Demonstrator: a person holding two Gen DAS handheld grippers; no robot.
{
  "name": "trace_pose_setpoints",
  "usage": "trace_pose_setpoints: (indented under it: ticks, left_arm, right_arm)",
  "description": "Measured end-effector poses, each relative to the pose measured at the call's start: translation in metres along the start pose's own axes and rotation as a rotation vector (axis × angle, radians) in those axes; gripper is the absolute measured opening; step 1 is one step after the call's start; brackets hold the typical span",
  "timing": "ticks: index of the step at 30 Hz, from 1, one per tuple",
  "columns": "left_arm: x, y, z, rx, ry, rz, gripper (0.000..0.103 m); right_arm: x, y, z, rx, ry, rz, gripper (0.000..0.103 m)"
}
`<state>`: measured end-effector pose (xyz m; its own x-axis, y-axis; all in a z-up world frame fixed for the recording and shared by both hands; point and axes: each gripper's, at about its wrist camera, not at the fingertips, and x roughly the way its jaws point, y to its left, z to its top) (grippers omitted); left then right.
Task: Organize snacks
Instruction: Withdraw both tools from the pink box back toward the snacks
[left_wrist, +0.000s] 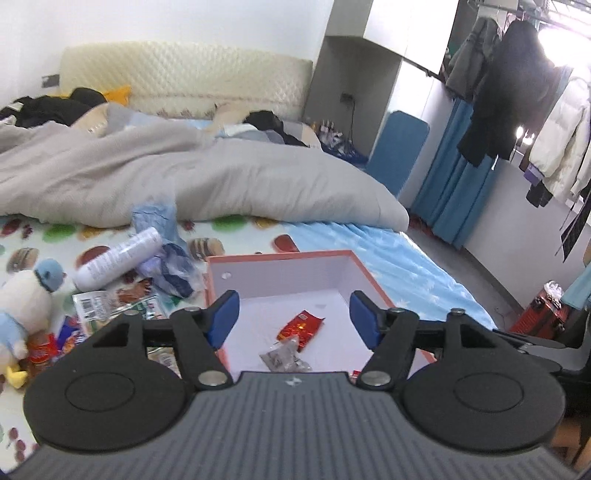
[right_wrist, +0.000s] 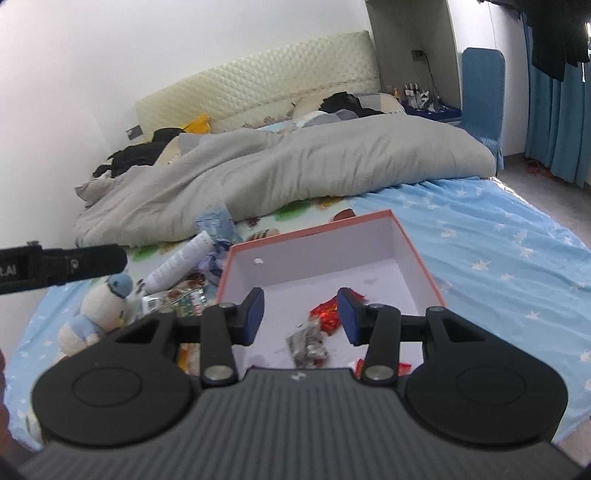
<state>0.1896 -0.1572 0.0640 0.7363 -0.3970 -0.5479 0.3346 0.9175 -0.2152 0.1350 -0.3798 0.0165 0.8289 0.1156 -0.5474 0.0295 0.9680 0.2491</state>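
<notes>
A pink-rimmed white box (left_wrist: 291, 257) lies open on the bed and also shows in the right wrist view (right_wrist: 417, 254). Inside it lie a red snack packet (left_wrist: 301, 328) (right_wrist: 327, 314) and a clear grey packet (left_wrist: 284, 358) (right_wrist: 306, 345). My left gripper (left_wrist: 293, 317) is open and empty above the box. My right gripper (right_wrist: 301, 314) is open and empty above the same packets. More snack packets (left_wrist: 110, 306) (right_wrist: 184, 299) lie on the bed left of the box.
A white spray can (left_wrist: 118, 258) (right_wrist: 181, 262), crumpled blue plastic (left_wrist: 170, 258) and a plush duck (left_wrist: 22, 314) (right_wrist: 99, 314) lie left of the box. A grey duvet (left_wrist: 184, 177) lies behind. The left gripper's body (right_wrist: 62, 266) juts in at the left.
</notes>
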Motion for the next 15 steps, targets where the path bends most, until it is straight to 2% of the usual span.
trace_pose_setpoints:
  ticks: [4, 7, 15]
  left_arm:
    - [-0.028, 0.011, -0.016, 0.016, -0.012, 0.007, 0.073]
    - [-0.049, 0.019, -0.031, 0.019, -0.032, 0.015, 0.073]
    - [-0.093, 0.049, -0.072, 0.012, -0.027, 0.051, 0.074]
  right_arm:
    - [-0.02, 0.018, -0.013, 0.004, -0.024, 0.038, 0.047]
    - [-0.032, 0.031, -0.025, -0.007, -0.027, 0.043, 0.047]
    - [-0.049, 0.064, -0.058, -0.03, -0.01, 0.057, 0.047]
